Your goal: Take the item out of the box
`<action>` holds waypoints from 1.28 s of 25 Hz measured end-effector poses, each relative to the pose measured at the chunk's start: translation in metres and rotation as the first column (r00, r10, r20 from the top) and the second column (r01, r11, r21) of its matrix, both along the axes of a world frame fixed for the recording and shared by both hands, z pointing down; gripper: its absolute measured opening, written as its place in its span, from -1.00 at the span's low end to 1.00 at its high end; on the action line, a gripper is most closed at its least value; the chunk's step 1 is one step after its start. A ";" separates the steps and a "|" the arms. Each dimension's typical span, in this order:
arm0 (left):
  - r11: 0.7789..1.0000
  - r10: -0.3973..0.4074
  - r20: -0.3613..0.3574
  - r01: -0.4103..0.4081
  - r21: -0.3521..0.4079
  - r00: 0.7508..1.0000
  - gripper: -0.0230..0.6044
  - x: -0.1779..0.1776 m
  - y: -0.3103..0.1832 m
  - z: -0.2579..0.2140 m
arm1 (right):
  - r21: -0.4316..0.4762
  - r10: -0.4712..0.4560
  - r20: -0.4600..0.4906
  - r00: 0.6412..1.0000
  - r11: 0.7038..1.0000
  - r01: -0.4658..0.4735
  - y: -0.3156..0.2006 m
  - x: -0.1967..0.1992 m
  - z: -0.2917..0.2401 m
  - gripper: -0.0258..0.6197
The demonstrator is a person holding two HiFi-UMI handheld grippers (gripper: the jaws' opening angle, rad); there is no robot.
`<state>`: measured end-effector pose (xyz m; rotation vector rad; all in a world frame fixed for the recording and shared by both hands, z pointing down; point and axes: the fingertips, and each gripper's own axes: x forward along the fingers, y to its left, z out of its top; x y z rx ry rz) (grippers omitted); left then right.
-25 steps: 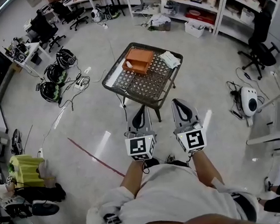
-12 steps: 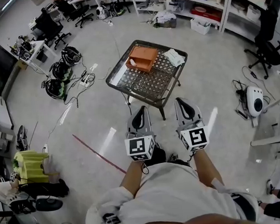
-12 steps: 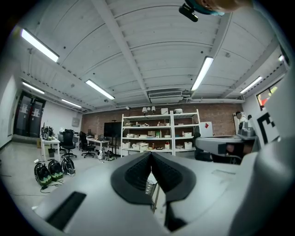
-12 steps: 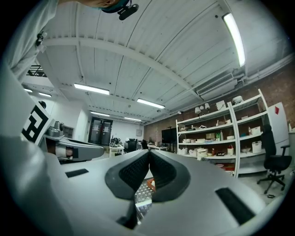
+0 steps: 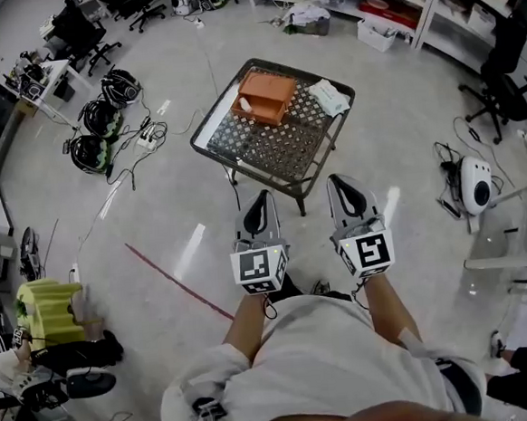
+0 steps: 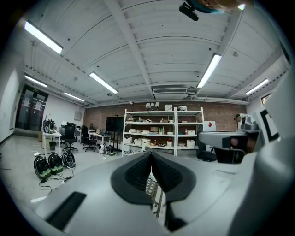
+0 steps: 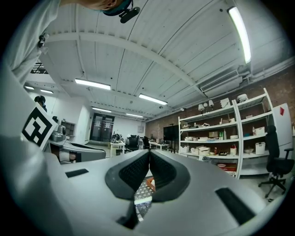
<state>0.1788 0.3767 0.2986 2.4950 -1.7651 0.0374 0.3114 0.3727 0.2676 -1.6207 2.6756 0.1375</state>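
Approach phase, nothing touched yet. Person stands on the floor short of a dark lattice tabletop in the upper middle of the head view. Orange box sits on the far left part of the tabletop. A pale bit shows at the box's near-left edge, likely the item, too small to tell what it is. White packet lies just right of the box, apart from it

Left gripper is in the lower middle of the frame with its jaws pressed together and nothing between them; the left gripper view confirms it, pads meeting at with only lattice visible below. Right gripper is beside it, jaws likewise fully together and empty; in the right gripper view a sliver of the orange box shows under the closed tips. Both point level toward the tabletop and are well apart from the box

How to do it well, my read: get nearer first, the box is out of reach from here. Spread the jaws before they arrive, not at the box. One gripper should pin the box wall so it can't slide on the lattice; the other goes in at the opening and pinches the item. Lift the item clear without dragging the box along. Avoid knocking the packet
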 end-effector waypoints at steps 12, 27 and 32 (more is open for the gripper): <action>1.000 0.010 -0.046 -0.011 -0.027 0.999 -0.90 -0.102 -0.093 0.005 | -0.006 -0.040 -0.058 0.997 0.999 0.040 -0.096 -0.108 -0.006 -0.91; 0.995 -0.064 -0.091 0.057 -0.076 0.994 -0.90 -0.264 -0.147 0.025 | -0.063 -0.173 -0.086 0.981 0.984 0.168 -0.168 -0.274 0.013 -0.91; 0.991 -0.091 -0.099 0.080 -0.109 0.991 -0.90 -0.282 -0.170 0.038 | -0.073 -0.217 -0.101 0.971 0.975 0.210 -0.199 -0.301 0.018 -0.91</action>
